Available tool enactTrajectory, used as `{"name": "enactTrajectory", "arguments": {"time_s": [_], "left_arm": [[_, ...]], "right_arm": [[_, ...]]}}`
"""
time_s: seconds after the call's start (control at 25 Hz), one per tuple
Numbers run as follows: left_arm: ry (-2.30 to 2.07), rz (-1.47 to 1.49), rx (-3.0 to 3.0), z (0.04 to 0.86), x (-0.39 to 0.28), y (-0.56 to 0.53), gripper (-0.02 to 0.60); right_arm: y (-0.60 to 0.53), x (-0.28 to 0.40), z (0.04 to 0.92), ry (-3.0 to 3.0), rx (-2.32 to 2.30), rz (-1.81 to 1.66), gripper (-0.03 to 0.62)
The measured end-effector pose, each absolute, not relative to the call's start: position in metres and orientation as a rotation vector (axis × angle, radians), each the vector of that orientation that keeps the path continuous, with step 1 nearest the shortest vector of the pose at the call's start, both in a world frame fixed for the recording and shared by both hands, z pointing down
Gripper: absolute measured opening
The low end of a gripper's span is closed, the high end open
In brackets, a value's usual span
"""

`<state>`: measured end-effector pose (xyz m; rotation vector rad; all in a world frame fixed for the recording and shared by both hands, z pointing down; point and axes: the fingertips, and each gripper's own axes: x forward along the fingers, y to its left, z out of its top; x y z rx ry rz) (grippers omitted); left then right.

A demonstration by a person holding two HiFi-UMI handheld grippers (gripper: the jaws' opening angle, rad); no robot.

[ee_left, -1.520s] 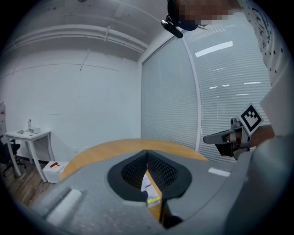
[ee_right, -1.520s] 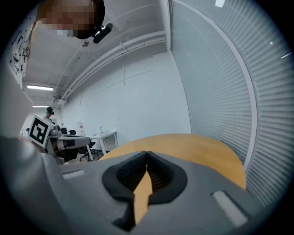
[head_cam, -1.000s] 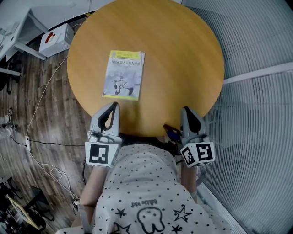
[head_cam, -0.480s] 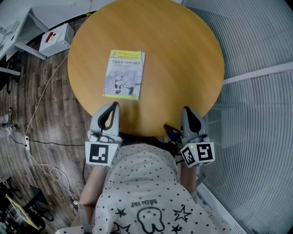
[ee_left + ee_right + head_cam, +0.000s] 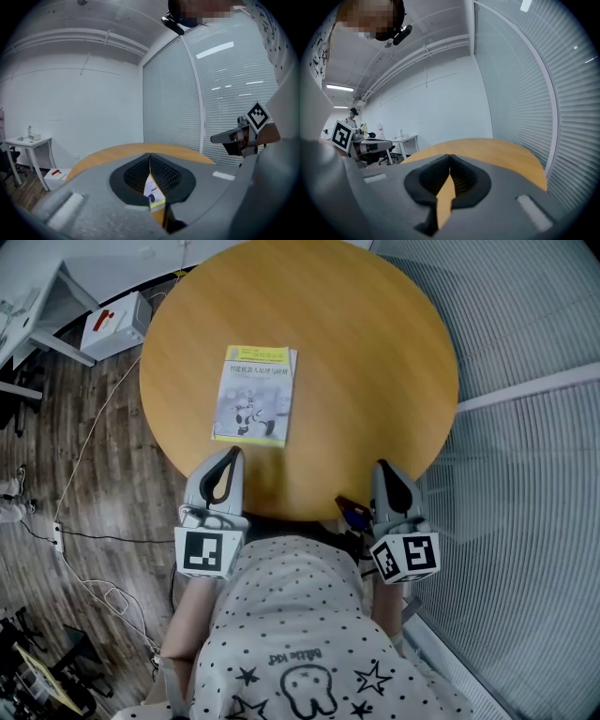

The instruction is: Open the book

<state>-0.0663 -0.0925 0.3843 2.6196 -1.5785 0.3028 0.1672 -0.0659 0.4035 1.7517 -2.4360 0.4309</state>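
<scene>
You're wearing a white top (image 5: 281,615) dotted with black spots and stars, cartoon bear outline on it. Your left gripper (image 5: 233,457) and right gripper (image 5: 382,466) are grey, each with a black-and-white marker cube (image 5: 203,553).

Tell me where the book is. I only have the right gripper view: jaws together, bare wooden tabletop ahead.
Observer: Head view shows the thin book with the yellow-green and grey cover lying closed, cover up, on the left half of the round wooden table.
Operator: Left gripper on it?
Observer: No. The left gripper sits at the table's near edge, just short of the book's near edge, jaws together with nothing between them.
Operator: Where is mine relative to it?
Observer: The right gripper is at the near edge too, well to the book's right, with bare tabletop between.
</scene>
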Motion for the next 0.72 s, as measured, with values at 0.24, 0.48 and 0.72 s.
{"name": "enactTrajectory", "arguments": {"time_s": [0.24,0.48,0.72], "left_arm": [[-1.520,0.491,2.682,0.408,-0.069,-0.104,0.015],[-1.350,0.706,2.751,0.448,-0.058,-0.115,0.129],[-1.133,0.993,2.831,0.494,-0.038,-0.122,0.129]], "right_arm": [[-0.065,0.167,0.402,-2.436,1.768,0.437,0.005],[-0.064,0.163,0.406,-2.431,1.779,0.442,0.005],[-0.064,0.161,0.407,-2.430,1.805,0.451,0.005]]}}
